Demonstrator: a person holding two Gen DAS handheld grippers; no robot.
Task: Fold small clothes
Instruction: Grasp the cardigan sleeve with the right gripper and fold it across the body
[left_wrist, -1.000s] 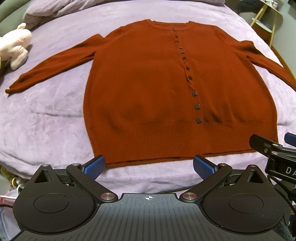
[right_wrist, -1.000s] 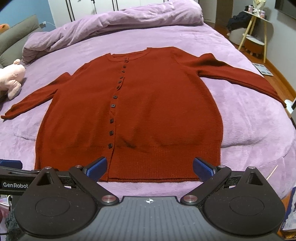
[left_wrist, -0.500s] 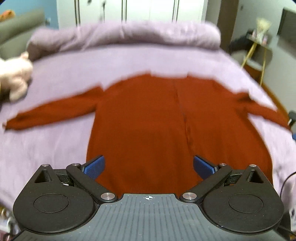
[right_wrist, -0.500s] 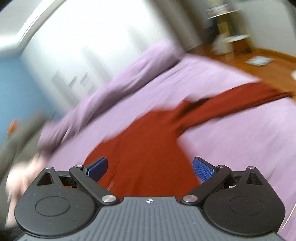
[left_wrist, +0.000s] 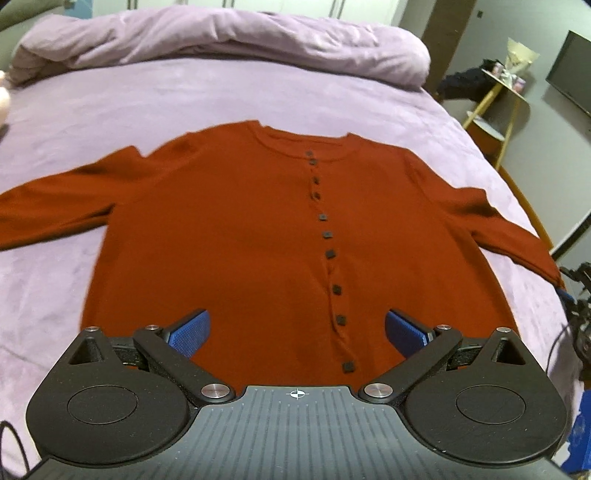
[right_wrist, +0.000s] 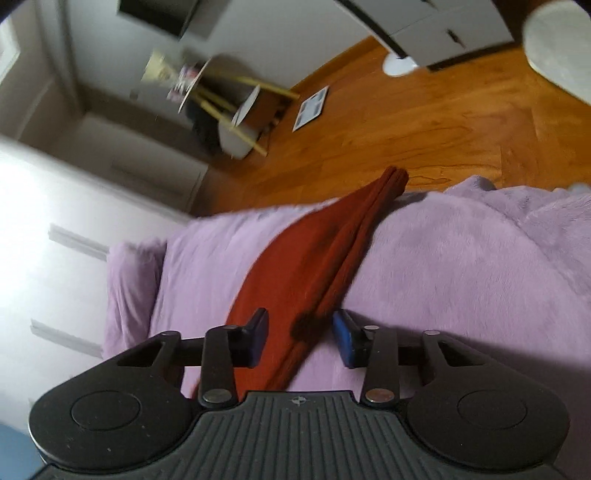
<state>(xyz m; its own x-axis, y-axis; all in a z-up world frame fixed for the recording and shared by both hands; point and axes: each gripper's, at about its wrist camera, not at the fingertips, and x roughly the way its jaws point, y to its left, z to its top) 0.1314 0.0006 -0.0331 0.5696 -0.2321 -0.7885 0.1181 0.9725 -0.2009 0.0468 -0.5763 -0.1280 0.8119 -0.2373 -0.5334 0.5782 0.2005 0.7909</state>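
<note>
**Item: rust-red cardigan, right sleeve being taken up for the first fold**

- Cardigan (left_wrist: 236, 236): lies flat, buttoned, front up, across the middle of the bed (left_wrist: 258, 92); neckline toward the heaped duvet (left_wrist: 221, 37) at the head end, hem at the near edge. Both sleeves spread outward.
- Right gripper (right_wrist: 301, 341): a second ago it hovered over the hem, jaws wide. Now it sits rolled over at the bed's right edge, astride the right sleeve (right_wrist: 306, 266). Jaws have just been closing; the sleeve runs between them, but a gap shows beside each pad, so not yet clamped.
- Left gripper (left_wrist: 297, 334): jaws released, nothing between them, hanging above the lower body of the cardigan; it has drifted in from the hem.
- Status: folding not begun. Judged next: pinch the sleeve and carry it across the body.
</note>
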